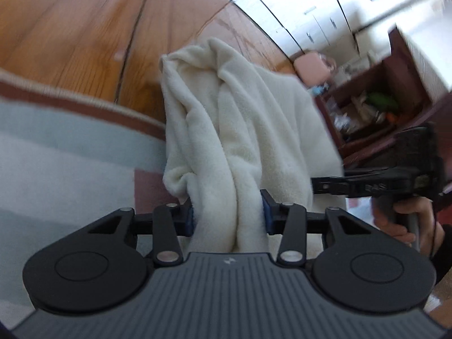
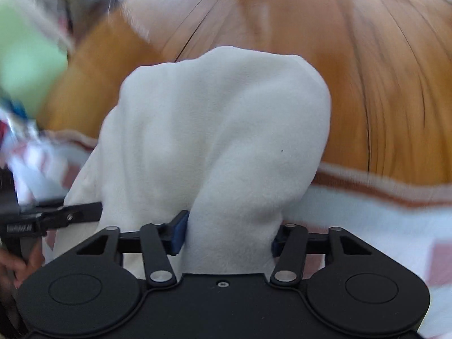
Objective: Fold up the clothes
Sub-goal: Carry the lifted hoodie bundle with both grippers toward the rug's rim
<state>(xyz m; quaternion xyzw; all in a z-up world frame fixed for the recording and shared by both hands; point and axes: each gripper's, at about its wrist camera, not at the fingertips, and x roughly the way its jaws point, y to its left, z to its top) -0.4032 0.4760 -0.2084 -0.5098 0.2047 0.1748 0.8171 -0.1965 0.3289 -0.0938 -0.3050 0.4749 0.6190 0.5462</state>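
Both tongs gripping the fleece garment

Left tongs (image 1: 228,216) and right tongs (image 2: 228,233) are each clamping bunched cream fleece (image 1: 240,118) above the striped rug (image 1: 70,152).

A home is shown, most likely a living area. A wood floor (image 1: 84,28) is seen, partly covered by a rug (image 1: 56,155) patterned in pale blue, white and brown. White cabinets (image 1: 310,22) with small handles are ranged along the far wall, and a dark wooden shelf (image 1: 375,104) is filled with mixed household clutter, too blurred to be named.
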